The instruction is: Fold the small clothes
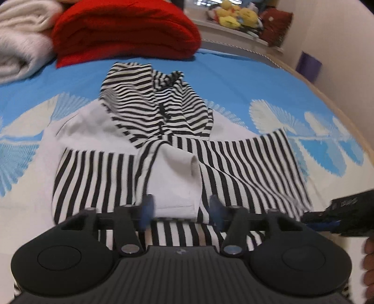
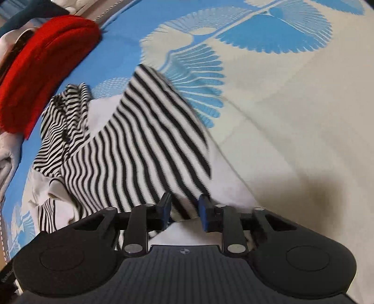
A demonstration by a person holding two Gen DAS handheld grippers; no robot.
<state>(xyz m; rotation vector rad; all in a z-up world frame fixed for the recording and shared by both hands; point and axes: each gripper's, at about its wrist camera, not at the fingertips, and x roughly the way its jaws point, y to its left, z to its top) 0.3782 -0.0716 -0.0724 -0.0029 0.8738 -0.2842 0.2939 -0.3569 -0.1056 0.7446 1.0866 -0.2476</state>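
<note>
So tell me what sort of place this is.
Most likely a bedroom: the striped garment lies on a bed's blue-and-white patterned sheet, folded blankets are stacked behind it, and plush toys sit on a ledge.

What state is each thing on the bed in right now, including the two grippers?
Striped garment: partly folded, sleeves laid across, hood bunched.
White cuff: lying on top of the stripes, between the left fingers.
Left gripper: open, low over the near edge.
Right gripper: fingers apart, striped cloth between them, no visible pinch.
Red cloth: folded, at the far end.
White blanket: rolled beside it.
</note>
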